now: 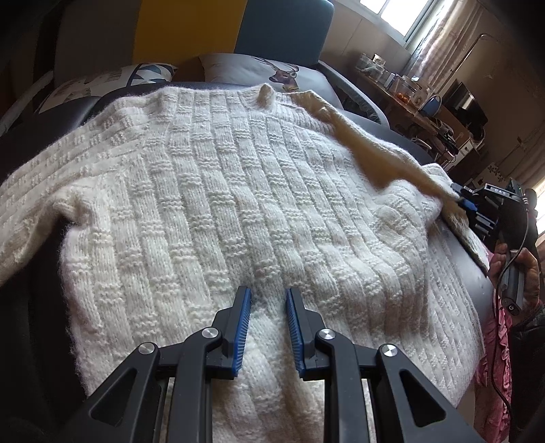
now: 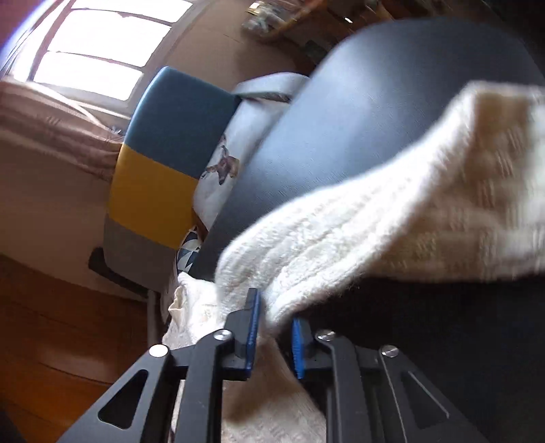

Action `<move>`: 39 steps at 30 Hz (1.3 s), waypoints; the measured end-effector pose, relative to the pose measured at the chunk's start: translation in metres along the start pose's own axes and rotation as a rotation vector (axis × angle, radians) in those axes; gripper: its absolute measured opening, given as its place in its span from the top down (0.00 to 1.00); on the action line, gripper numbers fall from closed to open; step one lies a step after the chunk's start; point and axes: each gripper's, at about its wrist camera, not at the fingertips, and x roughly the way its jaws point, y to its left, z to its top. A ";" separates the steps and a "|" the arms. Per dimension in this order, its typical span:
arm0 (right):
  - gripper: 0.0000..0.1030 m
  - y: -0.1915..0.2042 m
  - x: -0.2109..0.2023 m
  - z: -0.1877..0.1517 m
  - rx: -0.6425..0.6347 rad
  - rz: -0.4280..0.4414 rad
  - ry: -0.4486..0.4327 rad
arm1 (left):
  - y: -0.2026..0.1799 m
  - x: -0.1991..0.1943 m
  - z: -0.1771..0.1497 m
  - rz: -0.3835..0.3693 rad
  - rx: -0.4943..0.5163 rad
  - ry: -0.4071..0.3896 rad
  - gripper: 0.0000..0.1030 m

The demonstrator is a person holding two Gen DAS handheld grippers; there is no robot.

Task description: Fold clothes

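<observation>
A white knitted sweater (image 1: 221, 187) lies spread flat on a dark blue-grey sofa seat (image 2: 357, 119). At its near hem my left gripper (image 1: 268, 293) points down into the knit, and its blue pads pinch a raised ridge of the fabric between them. At the right edge, my right gripper (image 1: 460, 199) holds the sweater's sleeve (image 1: 374, 146) pulled taut across the body's right shoulder. In the right wrist view the sleeve (image 2: 374, 221) runs blurred up and to the right from my right gripper (image 2: 275, 308), whose pads are closed on its end.
A deer-print pillow (image 1: 272, 73) and a patterned pillow (image 1: 102, 81) lean against the blue and yellow backrest (image 1: 282, 30). A cluttered table (image 1: 408, 92) stands at the back right. A person's hand (image 1: 531, 269) and pink cloth (image 1: 494, 357) are at the right. Beside the sofa lies wooden floor (image 2: 51, 323).
</observation>
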 end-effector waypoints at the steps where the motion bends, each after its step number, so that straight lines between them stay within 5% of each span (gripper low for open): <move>1: 0.90 0.009 -0.004 0.006 -0.036 -0.009 -0.029 | 0.001 0.000 0.000 -0.007 -0.004 0.000 0.80; 7: 0.90 0.053 0.001 0.064 -0.192 -0.152 -0.114 | 0.001 0.000 0.000 -0.015 0.023 0.018 0.80; 14: 0.90 0.024 0.084 0.107 -0.111 -0.322 0.075 | -0.004 0.002 -0.001 0.001 0.041 0.025 0.80; 17: 0.89 0.006 0.092 0.101 -0.079 -0.307 0.082 | -0.006 0.003 0.000 0.008 0.045 0.034 0.80; 22: 0.63 0.020 0.059 0.095 -0.179 -0.291 0.020 | -0.011 -0.016 0.020 -0.006 0.072 -0.014 0.79; 26: 0.40 0.077 0.027 0.076 -0.415 -0.213 -0.011 | -0.019 -0.033 0.063 -0.016 0.157 -0.113 0.76; 30: 0.34 0.134 0.058 0.027 -0.675 -0.125 0.139 | -0.030 -0.017 0.130 -0.121 0.250 -0.140 0.70; 32: 0.34 0.155 0.083 -0.003 -0.803 -0.130 0.215 | -0.034 0.004 0.163 -0.236 0.248 -0.082 0.64; 36: 0.34 0.159 0.136 -0.049 -0.988 -0.230 0.336 | -0.031 0.053 0.217 -0.304 0.146 -0.010 0.61; 39: 0.34 0.140 0.157 -0.058 -0.998 -0.275 0.386 | -0.030 0.085 0.244 -0.341 0.135 0.044 0.58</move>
